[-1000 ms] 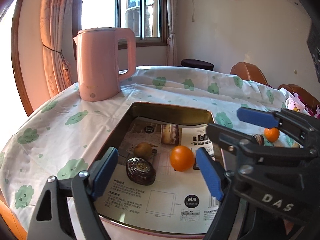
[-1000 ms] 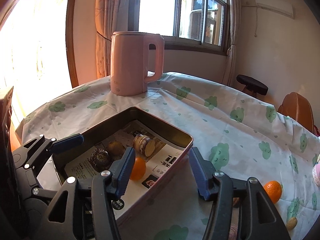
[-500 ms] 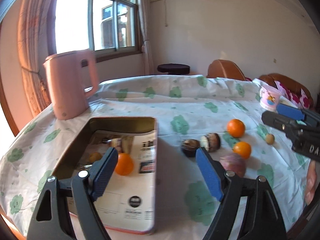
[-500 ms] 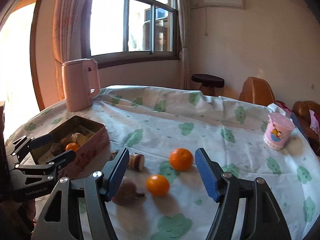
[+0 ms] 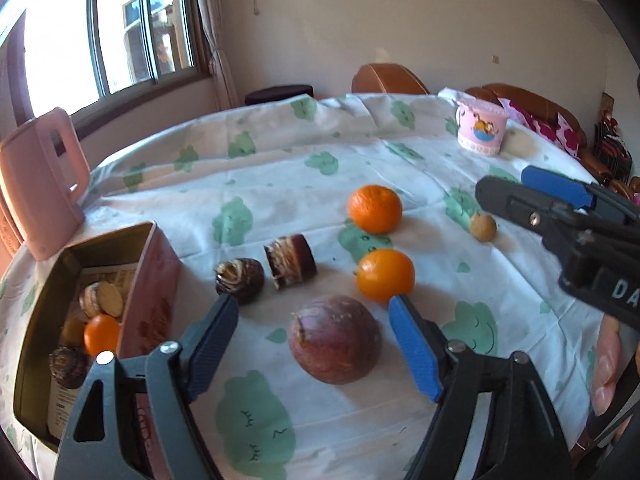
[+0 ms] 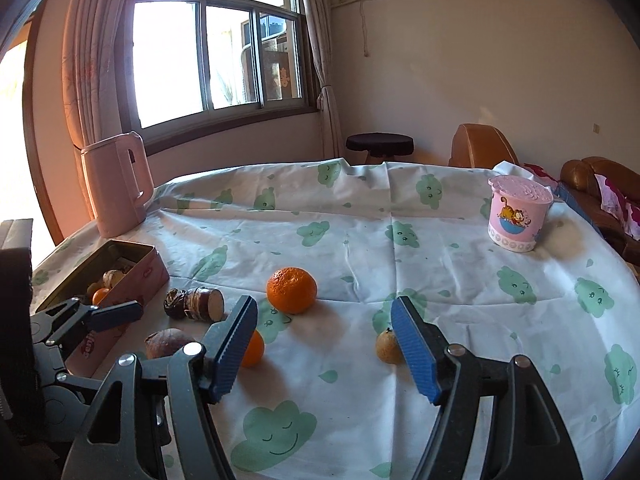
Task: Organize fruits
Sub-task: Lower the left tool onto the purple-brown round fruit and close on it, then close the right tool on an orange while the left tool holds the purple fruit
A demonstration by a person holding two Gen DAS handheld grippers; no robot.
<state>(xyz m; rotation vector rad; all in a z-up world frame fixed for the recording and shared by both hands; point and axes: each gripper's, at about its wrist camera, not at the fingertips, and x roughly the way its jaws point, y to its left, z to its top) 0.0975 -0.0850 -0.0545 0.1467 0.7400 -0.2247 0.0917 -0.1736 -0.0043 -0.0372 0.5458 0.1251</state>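
Fruits (image 5: 375, 209) dot the cloud-print tablecloth (image 6: 360, 240); left tool (image 5: 312, 334), right tool (image 6: 324, 338) gape wide.

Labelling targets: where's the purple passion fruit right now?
In the left wrist view the purple passion fruit lies on the tablecloth between the open left tongs, just below the smooth orange and right of the tin.

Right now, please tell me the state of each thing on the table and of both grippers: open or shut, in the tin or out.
left gripper: open, empty
right gripper: open, empty
tin: open, holds some fruit
purple fruit: on cloth, outside tin
tangerine: on cloth
smooth orange: on cloth
small tan fruit: on cloth
pink kettle: upright
pink cup: upright, lid on
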